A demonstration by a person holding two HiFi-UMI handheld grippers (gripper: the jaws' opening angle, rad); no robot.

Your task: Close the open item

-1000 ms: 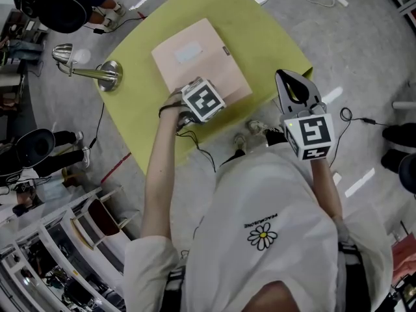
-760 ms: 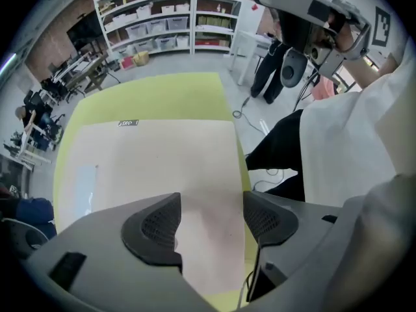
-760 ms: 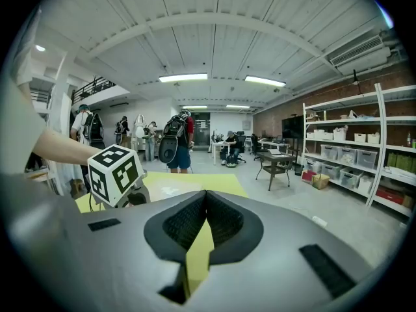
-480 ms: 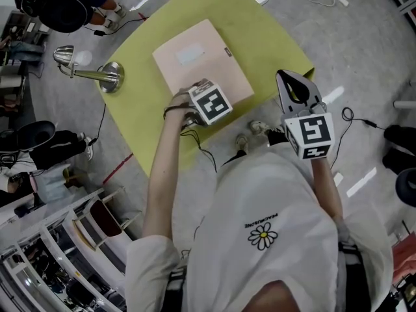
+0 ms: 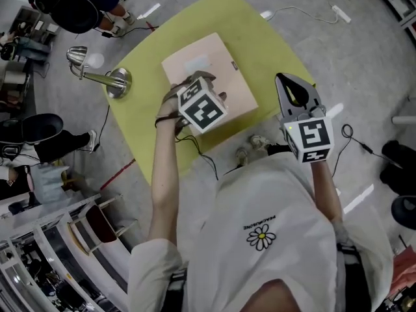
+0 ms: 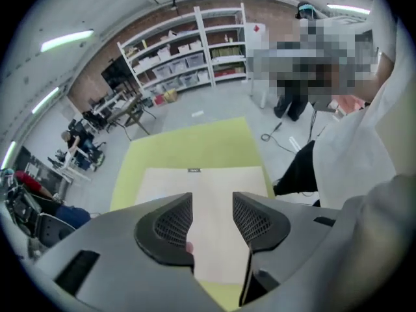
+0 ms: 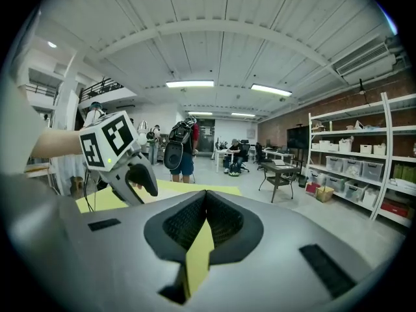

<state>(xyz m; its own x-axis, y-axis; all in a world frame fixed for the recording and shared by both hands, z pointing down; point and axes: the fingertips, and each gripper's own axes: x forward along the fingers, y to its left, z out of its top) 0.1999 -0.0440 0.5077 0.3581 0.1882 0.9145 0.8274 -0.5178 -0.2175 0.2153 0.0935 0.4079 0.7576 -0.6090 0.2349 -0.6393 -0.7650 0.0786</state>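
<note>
As the folder lies shut on the table, lift the left gripper, fingers closing empty, straight up; the right gripper is closed on nothing.

I count one yellow table. On table: one pink folder, one pale label on its cover. On floor left of table: one chrome desk lamp. Beyond table's far corner: one white power strip. By table's near edge: two shoes. Over table: two grippers, left gripper (jaws closing, nothing between) and right gripper. Two marker cubes, one per gripper.
</note>
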